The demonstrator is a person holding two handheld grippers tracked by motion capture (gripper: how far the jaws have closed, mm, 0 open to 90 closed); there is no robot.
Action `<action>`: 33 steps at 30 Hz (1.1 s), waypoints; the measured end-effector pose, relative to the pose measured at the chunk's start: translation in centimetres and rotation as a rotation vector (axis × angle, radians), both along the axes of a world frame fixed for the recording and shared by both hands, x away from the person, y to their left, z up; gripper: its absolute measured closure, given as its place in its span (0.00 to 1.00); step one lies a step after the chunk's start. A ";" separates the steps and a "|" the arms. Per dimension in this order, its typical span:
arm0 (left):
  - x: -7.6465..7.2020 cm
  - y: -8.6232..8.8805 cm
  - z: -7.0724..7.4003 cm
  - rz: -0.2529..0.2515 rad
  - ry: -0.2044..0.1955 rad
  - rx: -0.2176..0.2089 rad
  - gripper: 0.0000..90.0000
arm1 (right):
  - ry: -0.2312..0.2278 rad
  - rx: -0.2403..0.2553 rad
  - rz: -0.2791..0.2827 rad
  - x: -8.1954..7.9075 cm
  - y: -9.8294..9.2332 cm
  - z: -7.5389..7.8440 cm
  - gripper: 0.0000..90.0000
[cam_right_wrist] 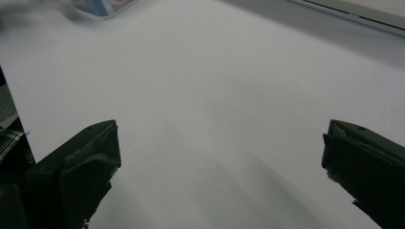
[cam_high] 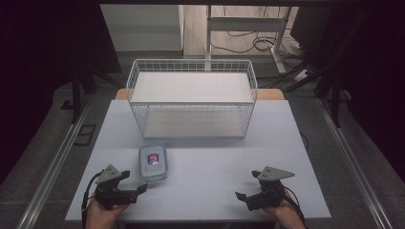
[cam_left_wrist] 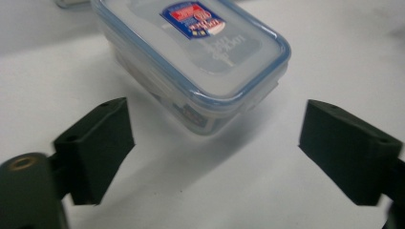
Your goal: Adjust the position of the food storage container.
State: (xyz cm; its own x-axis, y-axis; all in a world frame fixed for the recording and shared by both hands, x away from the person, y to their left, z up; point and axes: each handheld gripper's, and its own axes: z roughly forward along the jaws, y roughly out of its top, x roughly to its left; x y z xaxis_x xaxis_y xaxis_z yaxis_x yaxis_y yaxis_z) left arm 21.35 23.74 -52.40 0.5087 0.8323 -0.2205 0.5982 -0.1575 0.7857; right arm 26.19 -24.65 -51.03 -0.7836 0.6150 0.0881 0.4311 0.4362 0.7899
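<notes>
Two forearms enter from the bottom edge of the high view, each hand holding a black two-fingered gripper topped by a grey three-cornered plate. The left gripper (cam_high: 136,183) points to the right, its fingers (cam_left_wrist: 95,148) spread wide apart. The right gripper (cam_high: 244,191) points left, fingers (cam_right_wrist: 79,167) fully spread, nothing between them.
</notes>
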 end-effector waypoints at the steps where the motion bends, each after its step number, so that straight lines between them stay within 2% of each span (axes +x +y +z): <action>1: 0.0 0.1 0.1 0.011 -0.001 -0.006 0.15 | -0.002 0.000 -0.007 0.0 0.0 0.0 0.00; 4: 0.4 0.4 0.2 0.037 -0.004 -0.018 0.17 | -0.009 -0.011 -0.020 0.1 -0.1 0.0 0.00; 8: 0.9 0.7 0.8 0.079 -0.024 0.022 0.21 | 0.000 -0.026 -0.022 0.1 0.0 0.0 0.00; 11: 1.3 1.2 1.2 0.112 -0.034 0.023 0.29 | 0.008 -0.034 -0.025 0.1 0.1 0.0 0.00; 14: 1.9 2.2 1.3 0.141 -0.033 0.013 0.43 | 0.021 -0.036 -0.032 0.1 0.1 -0.1 0.00; 16: 2.6 3.1 1.2 0.152 -0.020 -0.018 0.53 | 0.030 -0.036 -0.034 0.2 0.3 -0.2 0.00; 21: 4.7 4.4 1.0 0.176 -0.011 -0.045 0.79 | 0.022 -0.053 -0.032 0.1 0.8 -0.1 0.00; 26: 7.0 3.7 0.8 0.167 -0.013 -0.033 0.98 | 0.033 -0.070 -0.040 0.2 1.0 -0.1 0.01; 30: 8.7 2.5 0.2 0.165 0.013 0.017 1.00 | 0.047 -0.059 -0.042 0.2 1.0 0.0 0.05; 33: 9.7 1.8 -0.1 0.152 0.029 0.032 1.00 | 0.053 -0.059 -0.039 0.1 1.0 0.0 0.06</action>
State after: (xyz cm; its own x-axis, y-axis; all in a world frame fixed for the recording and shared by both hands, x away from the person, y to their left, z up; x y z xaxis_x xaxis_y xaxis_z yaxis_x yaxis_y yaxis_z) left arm 31.01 25.56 -52.54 0.3702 0.9061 -0.2050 0.6392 -0.0883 0.7639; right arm 26.32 -23.63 -51.05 -0.7542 0.6502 0.0912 0.4891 0.4637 0.7388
